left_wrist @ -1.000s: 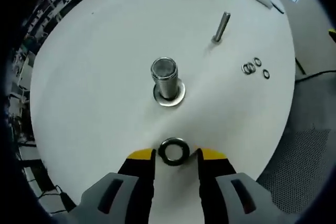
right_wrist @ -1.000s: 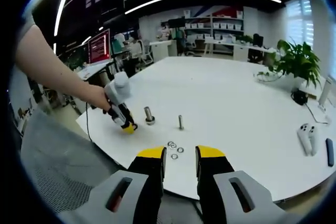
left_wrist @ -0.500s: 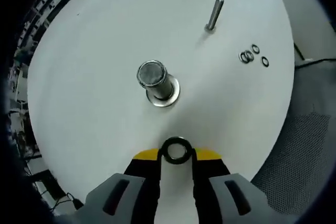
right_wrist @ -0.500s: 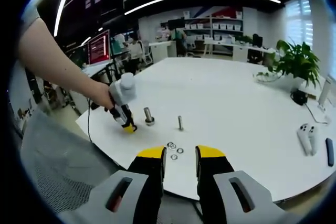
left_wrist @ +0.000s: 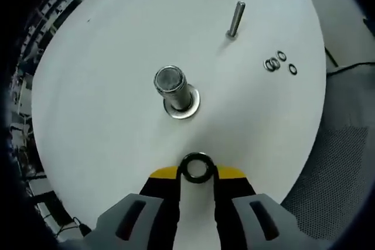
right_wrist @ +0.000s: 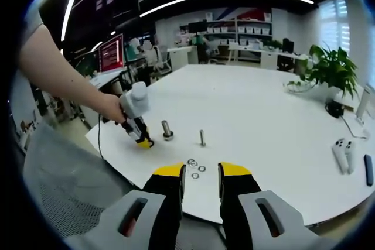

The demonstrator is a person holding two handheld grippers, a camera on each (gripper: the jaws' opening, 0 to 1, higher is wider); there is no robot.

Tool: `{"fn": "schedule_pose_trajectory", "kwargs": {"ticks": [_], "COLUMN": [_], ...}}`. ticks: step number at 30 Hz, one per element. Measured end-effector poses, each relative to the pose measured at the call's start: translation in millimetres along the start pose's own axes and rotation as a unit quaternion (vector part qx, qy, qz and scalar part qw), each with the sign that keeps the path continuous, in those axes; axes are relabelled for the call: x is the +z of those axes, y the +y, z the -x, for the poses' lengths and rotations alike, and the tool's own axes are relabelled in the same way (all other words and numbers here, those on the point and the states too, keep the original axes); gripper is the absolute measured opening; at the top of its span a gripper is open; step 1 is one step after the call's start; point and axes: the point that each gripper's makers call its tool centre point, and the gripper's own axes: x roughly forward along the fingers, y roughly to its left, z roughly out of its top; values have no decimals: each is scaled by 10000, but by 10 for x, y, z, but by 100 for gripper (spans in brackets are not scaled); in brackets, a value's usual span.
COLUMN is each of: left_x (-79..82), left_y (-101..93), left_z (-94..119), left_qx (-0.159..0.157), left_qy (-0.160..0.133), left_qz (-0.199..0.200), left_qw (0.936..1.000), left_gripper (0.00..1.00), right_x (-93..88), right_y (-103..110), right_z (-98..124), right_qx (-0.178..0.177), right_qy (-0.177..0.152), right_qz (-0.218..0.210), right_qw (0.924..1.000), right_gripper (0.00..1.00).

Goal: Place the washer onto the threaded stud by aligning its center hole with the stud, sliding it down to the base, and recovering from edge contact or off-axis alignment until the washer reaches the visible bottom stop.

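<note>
In the left gripper view the left gripper (left_wrist: 196, 171) has its yellow-tipped jaws drawn in on a dark washer (left_wrist: 196, 167), pinching it by its rim near the edge of the white bench (left_wrist: 94, 86). The washer appears to lie flat, hole facing up toward the camera, so its axis seems close to vertical and roughly parallel to the stud.

Ahead of it, well apart, stands the thick threaded stud (left_wrist: 173, 88), upright on a wide base flange, its long axis rising from the bench and leaning slightly toward the camera in this fisheye picture. Further right stands a thin bolt (left_wrist: 235, 19), also upright, and beyond it a few spare washers (left_wrist: 275, 62) lie flat on the bench.

The likely trouble is a narrow rim grip: the washer could swivel or slip between the jaws when lifted. If it comes down tilted or off-centre, its edge would catch the stud's top or threads and jam short of the flange.

In the right gripper view the right gripper (right_wrist: 201, 174) hangs with its jaws parted and holding nothing, back from the bench edge.
</note>
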Motion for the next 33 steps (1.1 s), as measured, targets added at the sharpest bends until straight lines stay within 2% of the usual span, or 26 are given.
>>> {"fn": "schedule_pose_trajectory", "kwargs": {"ticks": [7, 10, 16, 21, 27, 29, 33], "left_x": [2, 85, 208, 273, 426, 456, 561], "left_y": [-48, -30, 40, 146, 132, 162, 137], "left_z": [16, 109, 256, 359, 612, 593, 740], "left_qx": [-37, -27, 37, 99, 154, 162, 205], "left_qy": [-59, -260, -471, -662, -1013, -1074, -1157], "left_qz": [-50, -17, -153, -35, 89, 70, -82], "left_qw": [10000, 9997, 9988, 9978, 9947, 9941, 9930], "left_gripper": [18, 18, 18, 18, 18, 18, 18], "right_x": [0, 5, 9, 14, 6, 5, 3], "right_y": [5, 3, 14, 16, 26, 30, 33], "right_z": [-3, -2, -2, -1, -2, -3, -5], "right_qx": [14, 10, 29, 39, 67, 79, 93], "right_qy": [-2, -14, -20, -34, -10, -7, 0], "right_qz": [4, -3, 8, -4, 13, 22, 24], "right_qw": [10000, 10000, 10000, 10000, 10000, 10000, 10000], "right_gripper": [25, 25, 25, 25, 25, 25, 25]}}
